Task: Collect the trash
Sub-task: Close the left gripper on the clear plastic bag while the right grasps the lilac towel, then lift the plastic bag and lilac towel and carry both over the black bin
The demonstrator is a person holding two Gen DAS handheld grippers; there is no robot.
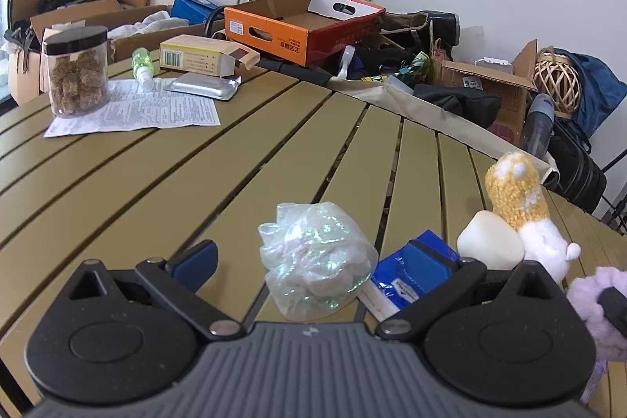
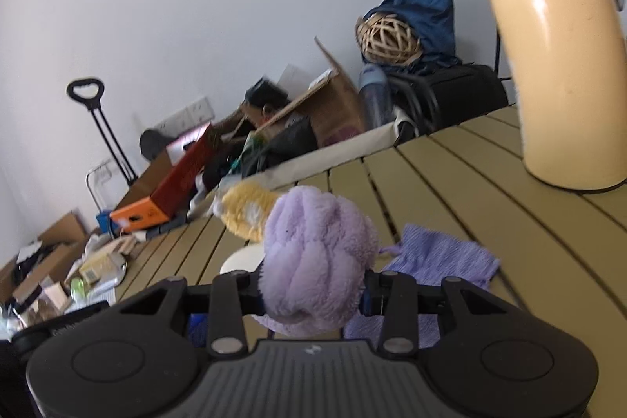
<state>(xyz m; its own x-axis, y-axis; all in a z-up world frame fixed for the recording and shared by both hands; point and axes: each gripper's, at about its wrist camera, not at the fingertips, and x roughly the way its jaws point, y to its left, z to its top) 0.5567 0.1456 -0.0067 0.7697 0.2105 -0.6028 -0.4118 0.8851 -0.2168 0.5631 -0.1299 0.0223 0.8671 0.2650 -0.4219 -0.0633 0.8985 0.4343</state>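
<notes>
A crumpled clear plastic bag (image 1: 313, 261) lies on the tan slatted table (image 1: 176, 183), in the gap of my left gripper (image 1: 313, 253). That gripper is open, and neither pad touches the bag. Its right finger (image 1: 429, 251) hangs over a blue tissue pack (image 1: 403, 277). In the right wrist view my right gripper (image 2: 313, 296) is shut on a fluffy purple plush (image 2: 317, 261), lifted a little off the table. The same plush (image 1: 588, 296) shows at the left wrist view's right edge.
Beside the tissue pack are a white rounded lump (image 1: 490, 241) and a yellow-and-white fuzzy toy (image 1: 517, 190). A purple cloth (image 2: 443, 257) and a tall cream flask (image 2: 560, 65) stand to the right. A jar (image 1: 76, 73), a printed sheet (image 1: 133, 112), a carton (image 1: 203, 59) and a silver pouch (image 1: 203, 87) sit far left.
</notes>
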